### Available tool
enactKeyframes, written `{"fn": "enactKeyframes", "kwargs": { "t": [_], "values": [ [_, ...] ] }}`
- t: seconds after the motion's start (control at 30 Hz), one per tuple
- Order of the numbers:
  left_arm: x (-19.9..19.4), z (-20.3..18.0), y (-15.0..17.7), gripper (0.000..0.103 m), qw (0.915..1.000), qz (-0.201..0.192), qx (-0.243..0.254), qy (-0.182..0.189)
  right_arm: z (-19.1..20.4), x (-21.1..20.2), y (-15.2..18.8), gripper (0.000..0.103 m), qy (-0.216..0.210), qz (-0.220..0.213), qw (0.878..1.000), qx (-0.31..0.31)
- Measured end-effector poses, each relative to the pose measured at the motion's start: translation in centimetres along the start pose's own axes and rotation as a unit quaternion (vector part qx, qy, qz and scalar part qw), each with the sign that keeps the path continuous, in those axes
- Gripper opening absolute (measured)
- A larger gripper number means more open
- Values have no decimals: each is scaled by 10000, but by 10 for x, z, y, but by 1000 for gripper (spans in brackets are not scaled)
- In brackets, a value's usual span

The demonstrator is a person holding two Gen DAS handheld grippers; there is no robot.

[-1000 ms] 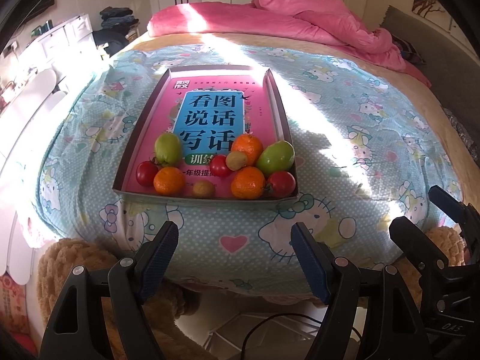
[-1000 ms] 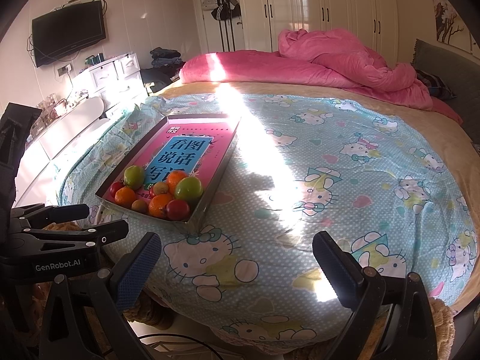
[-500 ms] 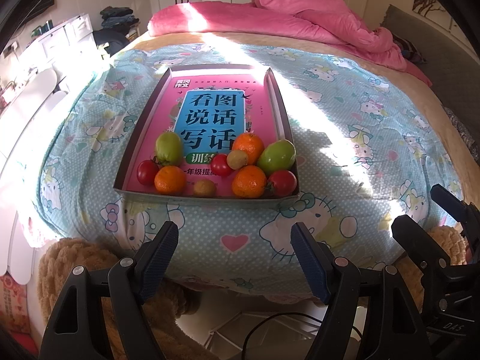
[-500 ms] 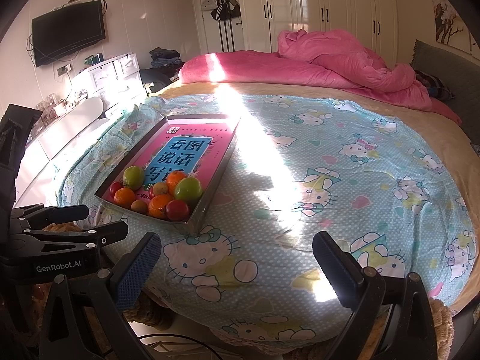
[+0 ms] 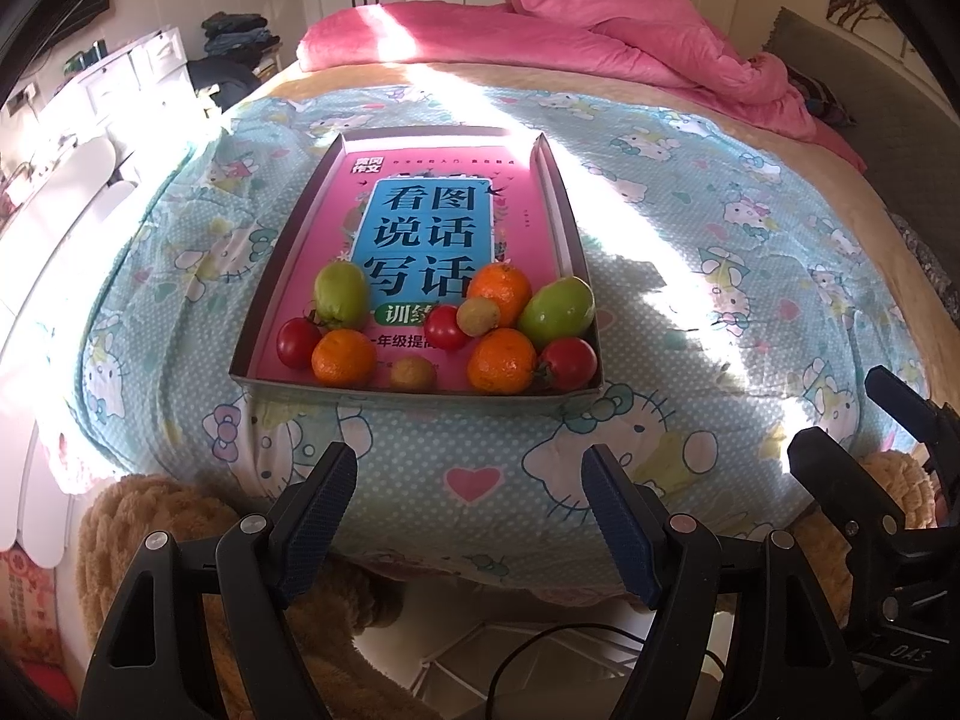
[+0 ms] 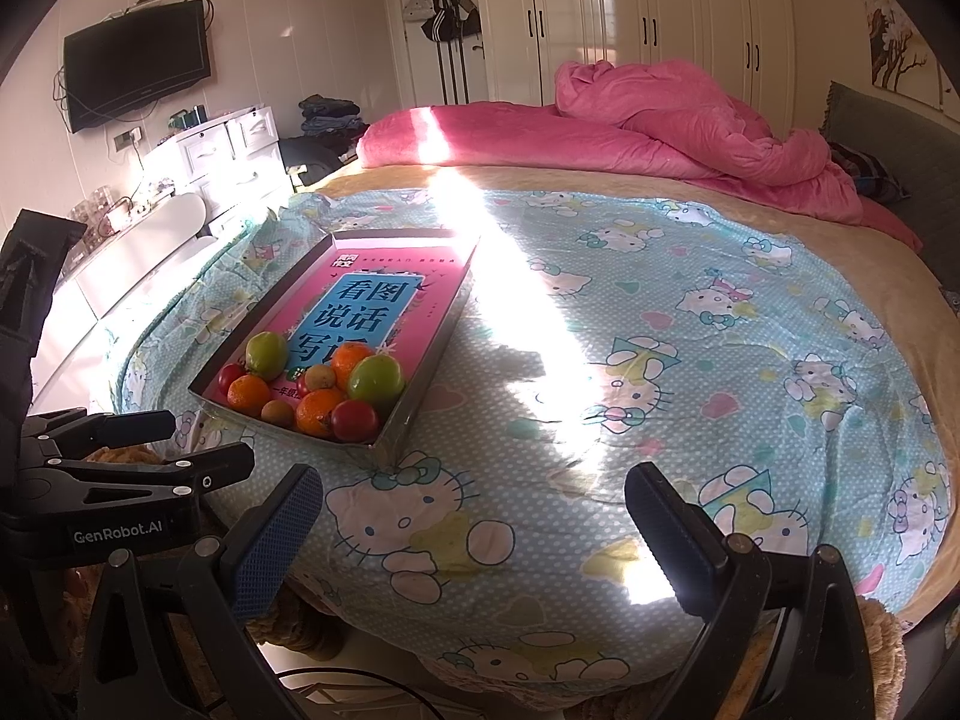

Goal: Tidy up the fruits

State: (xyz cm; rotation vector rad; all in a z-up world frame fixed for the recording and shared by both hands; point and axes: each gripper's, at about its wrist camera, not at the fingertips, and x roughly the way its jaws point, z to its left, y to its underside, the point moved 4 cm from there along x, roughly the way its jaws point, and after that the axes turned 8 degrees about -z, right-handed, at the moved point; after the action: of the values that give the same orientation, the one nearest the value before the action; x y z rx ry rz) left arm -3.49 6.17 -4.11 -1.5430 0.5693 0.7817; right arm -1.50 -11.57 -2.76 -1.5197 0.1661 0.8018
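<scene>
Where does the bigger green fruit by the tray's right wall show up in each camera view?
Left wrist view: green fruit right of centre, against the tray wall.
Right wrist view: green fruit left of centre, at the near end.
Shared landmark: the pink book under the fruit.

Left gripper (image 5: 468, 504): black plastic clamp arms, silver rivets, blue textured pads (image 5: 318, 516). Right gripper (image 6: 474, 531): same build; white "GenRobot.AI" lettering on the neighbouring black unit's body.
</scene>
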Motion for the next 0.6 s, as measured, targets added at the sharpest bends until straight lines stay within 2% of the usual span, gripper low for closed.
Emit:
{"fn": "enactKeyframes", "kwargs": {
  "t": [0.37,0.6],
  "values": [
    [5,2,3,79,9998,137,-4,-124,0,0,-1,102,4,-7,10000,-8],
    [19,10,-1,79,9994,296,-194,-44,-9,5,-6,102,-5,0,10000,55]
  ]
}}
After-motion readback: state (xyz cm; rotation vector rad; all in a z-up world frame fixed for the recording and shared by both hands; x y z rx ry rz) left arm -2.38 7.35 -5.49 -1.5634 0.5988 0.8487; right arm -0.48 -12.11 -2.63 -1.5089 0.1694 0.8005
